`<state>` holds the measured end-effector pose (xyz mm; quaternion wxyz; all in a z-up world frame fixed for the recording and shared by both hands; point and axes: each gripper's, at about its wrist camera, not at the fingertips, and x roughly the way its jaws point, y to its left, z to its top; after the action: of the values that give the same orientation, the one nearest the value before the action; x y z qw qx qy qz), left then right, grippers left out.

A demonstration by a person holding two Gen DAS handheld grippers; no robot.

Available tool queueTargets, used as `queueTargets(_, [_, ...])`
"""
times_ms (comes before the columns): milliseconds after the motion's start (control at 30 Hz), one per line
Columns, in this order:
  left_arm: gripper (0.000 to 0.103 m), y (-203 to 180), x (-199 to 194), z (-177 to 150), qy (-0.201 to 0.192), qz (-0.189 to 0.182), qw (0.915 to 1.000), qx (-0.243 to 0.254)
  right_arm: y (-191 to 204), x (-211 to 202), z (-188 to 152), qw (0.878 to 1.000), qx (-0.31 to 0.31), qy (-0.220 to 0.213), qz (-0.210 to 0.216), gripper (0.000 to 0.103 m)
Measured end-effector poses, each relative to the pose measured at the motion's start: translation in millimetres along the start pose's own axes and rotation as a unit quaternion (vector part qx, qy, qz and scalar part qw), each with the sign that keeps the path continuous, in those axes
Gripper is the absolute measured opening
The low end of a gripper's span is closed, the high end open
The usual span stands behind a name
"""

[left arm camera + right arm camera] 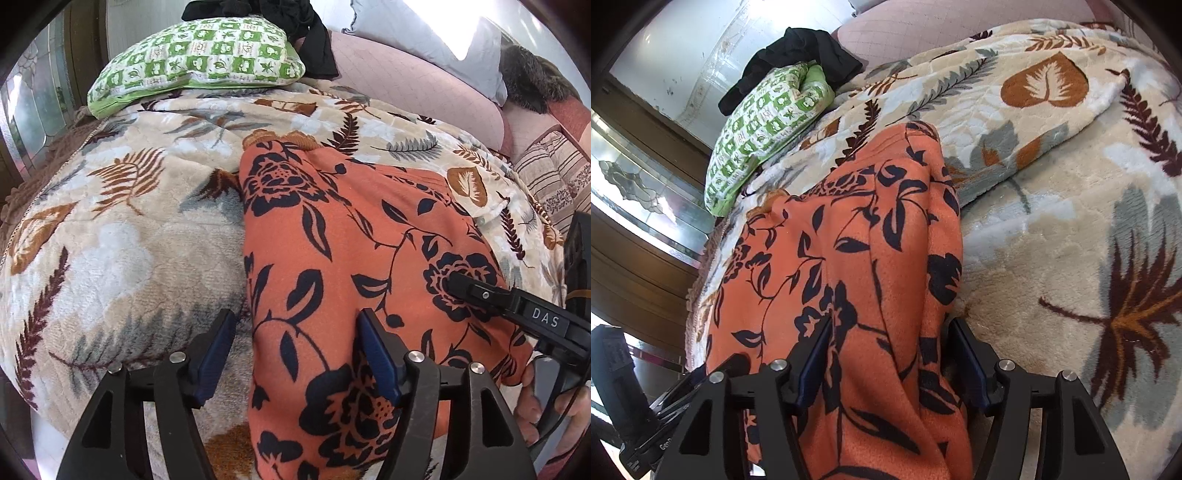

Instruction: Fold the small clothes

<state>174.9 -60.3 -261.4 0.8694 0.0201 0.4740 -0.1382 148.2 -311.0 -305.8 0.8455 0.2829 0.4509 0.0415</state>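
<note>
Left wrist view: the left claw (pixel 297 354) stands wide open with nothing between its blue pads. Its left finger (pixel 216 356) is over the leaf-patterned blanket (pixel 110 240), and its right finger (pixel 376 356) is over the orange floral garment (pixel 332 240). The garment lies in a long strip on the blanket, running from the near edge toward the far end of the bed, with its left edge straight. From the right, the right claw (pixel 458 282) reaches in low with its tip on a dark flower of the print; from this side it cannot be told how far it is open. Beyond lie a green checked pillow (pixel 199 59), a black cloth (pixel 295 22) behind it, and a pink quilted cover (pixel 406 77).

Right wrist view: the right claw (pixel 888 360) is partly open, and a raised fold of the orange floral garment (pixel 849 240) passes between its fingers; the pads do not visibly pinch the cloth. The garment lies on the blanket (pixel 1071 221), which spreads off to the right. At far left, part of the left claw's body (pixel 646 406) shows. The green checked pillow (pixel 764 125) and black cloth (pixel 798 55) lie at the upper left.
</note>
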Motion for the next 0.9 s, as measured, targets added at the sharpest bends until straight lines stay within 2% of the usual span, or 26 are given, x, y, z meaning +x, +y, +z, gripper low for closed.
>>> queueTargets(167, [0.075, 7.3, -6.2, -9.8, -0.004, 0.015, 0.9999, -0.007, 16.4, -21.9, -7.5, 0.997, -0.054, -0.03, -0.05, 0.067])
queueTargets(300, [0.076, 12.3, -12.3, -17.8, -0.007, 0.017, 0.9997, -0.015, 33.7, -56.8, -21.8, 0.987, -0.106, -0.097, -0.066, 0.067])
queueTargets(367, [0.077, 13.5, -15.8, -21.2, -0.009, 0.019, 0.9996, -0.016, 40.5, -74.8, -30.0, 0.981, -0.128, -0.132, -0.063, 0.065])
queueTargets(467, [0.077, 13.7, -22.5, -27.0, -0.017, 0.027, 0.9994, -0.011, 50.8, -93.2, -40.8, 0.976, -0.152, -0.151, -0.027, 0.054])
queueTargets(567, [0.077, 16.1, -23.8, -30.3, -0.018, 0.026, 0.9994, -0.011, 57.3, -90.3, -48.6, 0.979, -0.163, -0.123, 0.009, 0.048])
queueTargets(600, [0.079, 17.3, -23.0, -30.9, -0.017, 0.026, 0.9995, -0.012, 56.8, -81.0, -51.3, 0.982, -0.163, -0.098, 0.007, 0.044])
queueTargets(667, [0.083, 20.3, -19.3, -31.0, -0.011, 0.023, 0.9995, -0.016, 50.7, -52.4, -55.0, 0.986, -0.161, -0.039, -0.02, 0.044])
queueTargets(700, [0.083, 21.5, -18.3, -31.4, -0.009, 0.02, 0.9996, -0.019, 47.8, -40.1, -56.0, 0.985, -0.166, -0.023, -0.035, 0.042])
queueTargets(833, [0.083, 23.5, -20.1, -27.0, -0.016, 0.016, 0.9996, -0.02, 54.2, -43.6, -48.3, 0.983, -0.177, -0.022, -0.034, 0.041])
queueTargets(900, [0.083, 25.2, -25.1, -21.9, -0.032, 0.019, 0.999, -0.023, 52.7, -49.9, -34.7, 0.988, -0.149, -0.028, -0.006, 0.041])
